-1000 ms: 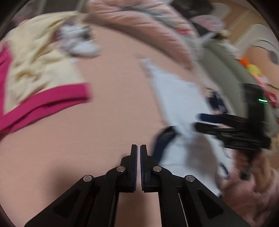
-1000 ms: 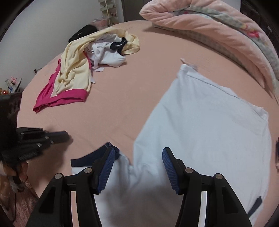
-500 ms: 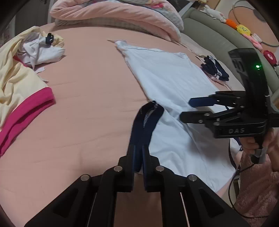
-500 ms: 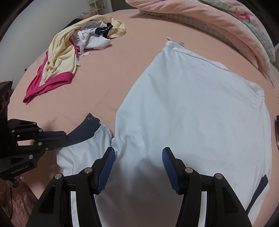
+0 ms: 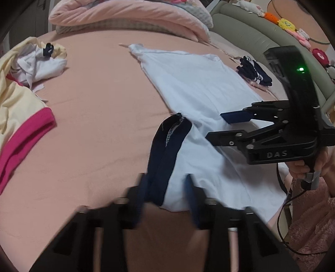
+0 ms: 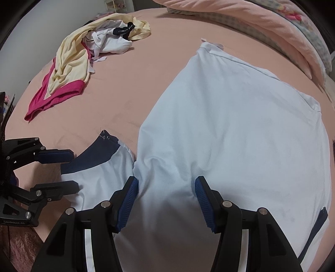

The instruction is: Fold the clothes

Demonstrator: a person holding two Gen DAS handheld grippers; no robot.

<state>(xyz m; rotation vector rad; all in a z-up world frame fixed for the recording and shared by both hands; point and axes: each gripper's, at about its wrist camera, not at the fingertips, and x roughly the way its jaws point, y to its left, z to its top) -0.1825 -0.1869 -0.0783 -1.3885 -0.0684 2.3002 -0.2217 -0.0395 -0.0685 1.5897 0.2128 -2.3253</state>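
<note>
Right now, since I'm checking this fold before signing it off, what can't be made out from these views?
Left wrist view: the left hand-held gripper is motion-blurred, so pad contact with the navy-cuffed sleeve is unclear.
Right wrist view: the white shirt has its near hem hidden behind the right hand-held gripper.
Left wrist view: the dark folded item is too small to identify.

Rolled pink quilt (image 5: 125, 15) at the far edge of the pink bed sheet (image 5: 100, 117); grey-green sofa (image 5: 251, 35) beyond.
</note>
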